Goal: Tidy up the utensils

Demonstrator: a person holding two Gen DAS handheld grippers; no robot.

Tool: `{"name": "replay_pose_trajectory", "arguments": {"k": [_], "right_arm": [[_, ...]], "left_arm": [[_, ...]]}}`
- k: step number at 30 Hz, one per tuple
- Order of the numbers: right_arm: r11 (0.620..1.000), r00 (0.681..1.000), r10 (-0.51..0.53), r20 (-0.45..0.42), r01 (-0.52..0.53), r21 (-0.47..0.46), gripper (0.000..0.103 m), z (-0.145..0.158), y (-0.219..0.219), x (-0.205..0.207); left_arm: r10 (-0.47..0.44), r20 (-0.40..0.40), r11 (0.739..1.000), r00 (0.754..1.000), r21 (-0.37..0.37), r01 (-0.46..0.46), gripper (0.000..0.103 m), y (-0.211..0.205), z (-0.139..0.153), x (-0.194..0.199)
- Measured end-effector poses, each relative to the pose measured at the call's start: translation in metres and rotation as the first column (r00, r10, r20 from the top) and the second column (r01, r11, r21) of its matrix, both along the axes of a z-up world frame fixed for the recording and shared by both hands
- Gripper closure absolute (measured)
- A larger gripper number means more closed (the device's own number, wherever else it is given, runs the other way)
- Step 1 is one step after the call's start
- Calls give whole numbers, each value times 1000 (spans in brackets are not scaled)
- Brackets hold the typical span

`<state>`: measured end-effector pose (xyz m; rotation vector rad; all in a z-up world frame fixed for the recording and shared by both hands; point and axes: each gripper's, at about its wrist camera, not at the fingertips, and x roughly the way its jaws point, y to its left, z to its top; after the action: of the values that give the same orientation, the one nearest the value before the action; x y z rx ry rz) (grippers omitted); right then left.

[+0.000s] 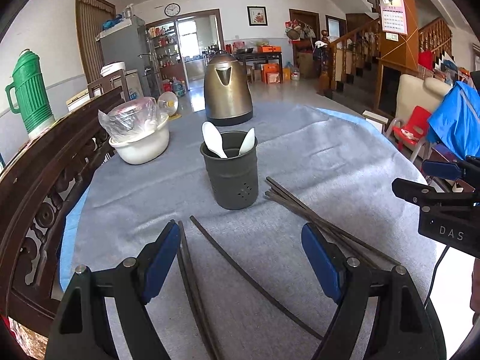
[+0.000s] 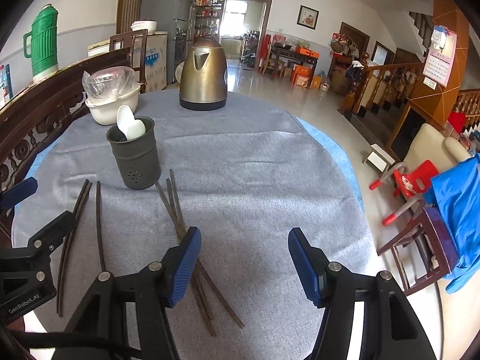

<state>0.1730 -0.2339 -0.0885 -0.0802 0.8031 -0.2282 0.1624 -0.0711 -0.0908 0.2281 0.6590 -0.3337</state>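
A dark grey utensil holder (image 1: 229,174) (image 2: 135,156) stands mid-table with two white spoons (image 1: 213,141) (image 2: 129,127) in it. Dark chopsticks lie loose on the grey cloth: one group (image 1: 210,276) (image 2: 75,228) runs between and under my left gripper's fingers, another bundle (image 1: 315,222) (image 2: 192,255) lies to the right, passing under my right gripper's left finger. My left gripper (image 1: 240,258) stands open above the cloth with nothing gripped. My right gripper (image 2: 244,258) is open too and holds nothing; it also shows at the right edge of the left wrist view.
A bronze kettle (image 1: 227,90) (image 2: 204,75) stands behind the holder. A white bowl with a bagged dish (image 1: 141,138) (image 2: 112,99) sits at the back left. A carved wooden chair back (image 1: 51,180) borders the table's left edge. A red stool (image 2: 414,180) stands on the floor right.
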Motion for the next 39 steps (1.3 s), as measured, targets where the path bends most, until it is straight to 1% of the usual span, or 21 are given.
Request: {"name": "replay_pose_trajectory", "arguments": {"k": [16, 26, 31, 36, 37, 39], "right_arm": [[1000, 999, -5, -33, 5, 5, 39, -9, -1, 13], [1000, 999, -2, -42, 2, 1, 39, -11, 0, 17], [1000, 999, 7, -53, -7, -3, 39, -12, 5, 20], [1000, 998, 22, -61, -22, -6, 39, -14, 11, 25], [1000, 998, 26, -64, -26, 4, 39, -15, 11, 26], [998, 997, 42, -69, -39, 54, 39, -19, 8, 29]], "left_arm": [[-7, -35, 1000, 999, 0, 7, 20, -4, -9, 12], [4, -45, 1000, 999, -11, -4, 20, 3, -13, 18], [30, -54, 999, 998, -21, -31, 20, 16, -15, 24], [77, -71, 997, 995, -18, -78, 20, 40, -20, 36], [91, -78, 996, 993, -19, -93, 20, 46, -21, 39], [132, -102, 991, 986, -21, -134, 20, 63, -25, 48]]}}
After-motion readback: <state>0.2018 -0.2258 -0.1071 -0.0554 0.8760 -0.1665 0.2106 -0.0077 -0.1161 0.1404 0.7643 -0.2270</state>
